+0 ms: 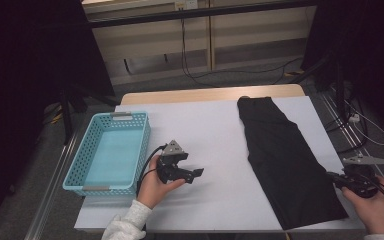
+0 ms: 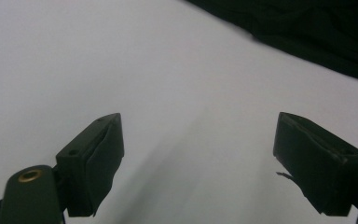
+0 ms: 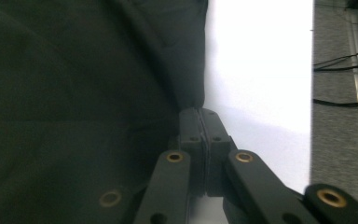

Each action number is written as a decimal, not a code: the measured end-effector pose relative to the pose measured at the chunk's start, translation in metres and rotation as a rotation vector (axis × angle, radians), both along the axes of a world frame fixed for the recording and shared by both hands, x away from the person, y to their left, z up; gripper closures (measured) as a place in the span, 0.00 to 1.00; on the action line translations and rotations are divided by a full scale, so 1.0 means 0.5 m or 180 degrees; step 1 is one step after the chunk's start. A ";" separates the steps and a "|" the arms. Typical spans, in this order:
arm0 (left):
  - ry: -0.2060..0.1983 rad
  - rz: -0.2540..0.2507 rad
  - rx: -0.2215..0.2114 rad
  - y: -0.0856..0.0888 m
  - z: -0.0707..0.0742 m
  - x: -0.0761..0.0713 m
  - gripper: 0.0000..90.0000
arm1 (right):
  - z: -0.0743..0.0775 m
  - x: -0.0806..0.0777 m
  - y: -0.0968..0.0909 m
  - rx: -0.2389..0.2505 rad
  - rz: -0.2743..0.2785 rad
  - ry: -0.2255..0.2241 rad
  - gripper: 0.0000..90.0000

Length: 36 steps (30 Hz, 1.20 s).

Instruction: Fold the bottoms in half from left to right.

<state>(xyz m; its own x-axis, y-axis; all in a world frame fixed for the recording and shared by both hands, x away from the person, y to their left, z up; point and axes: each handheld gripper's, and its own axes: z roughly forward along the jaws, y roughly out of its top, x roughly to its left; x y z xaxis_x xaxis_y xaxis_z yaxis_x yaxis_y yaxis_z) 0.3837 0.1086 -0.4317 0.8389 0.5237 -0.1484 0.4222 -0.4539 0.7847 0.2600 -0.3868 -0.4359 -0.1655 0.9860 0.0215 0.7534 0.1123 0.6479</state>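
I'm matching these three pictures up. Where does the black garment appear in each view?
High view: black garment lies on the table's right half, running from far edge to near edge.
Left gripper view: it crosses the top right corner.
Right gripper view: it covers the left half.
Shared landmark: the white table cover.

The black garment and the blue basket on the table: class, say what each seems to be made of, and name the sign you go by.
The black garment looks like soft woven or knit fabric with a matt finish: it lies limp and flat with gentle creases and no shine. The blue basket looks like moulded plastic, smooth and slightly glossy: its walls are a regular grid of small holes, with an even rim.
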 end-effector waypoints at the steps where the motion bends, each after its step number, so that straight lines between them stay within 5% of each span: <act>1: 0.0003 0.0002 -0.0006 0.000 0.000 0.000 0.18 | 0.000 0.001 0.001 0.0011 -0.0005 -0.0020 0.98; 11: 0.0005 0.0004 0.0003 0.002 -0.002 0.002 0.18 | 0.011 0.029 0.064 0.0171 0.0200 -0.0159 0.57; 17: 0.0015 0.0016 0.0007 0.004 -0.004 0.002 0.18 | 0.013 0.066 0.112 0.0285 0.0314 -0.0188 0.43; 26: 0.0030 0.0043 -0.0002 0.008 -0.005 0.004 0.18 | 0.014 0.115 0.159 0.0374 0.0275 -0.0285 0.36; 36: 0.0053 0.0067 0.0007 0.016 -0.008 0.001 0.18 | 0.016 0.190 0.238 0.0355 0.0473 -0.0290 0.31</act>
<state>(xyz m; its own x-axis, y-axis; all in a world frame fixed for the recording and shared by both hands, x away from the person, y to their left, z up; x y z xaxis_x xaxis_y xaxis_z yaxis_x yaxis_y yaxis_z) 0.3844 0.1163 -0.4357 0.8252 0.5415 -0.1610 0.4445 -0.4467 0.7764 0.3548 -0.2679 -0.4280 -0.3153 0.9429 0.1074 0.6716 0.1417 0.7272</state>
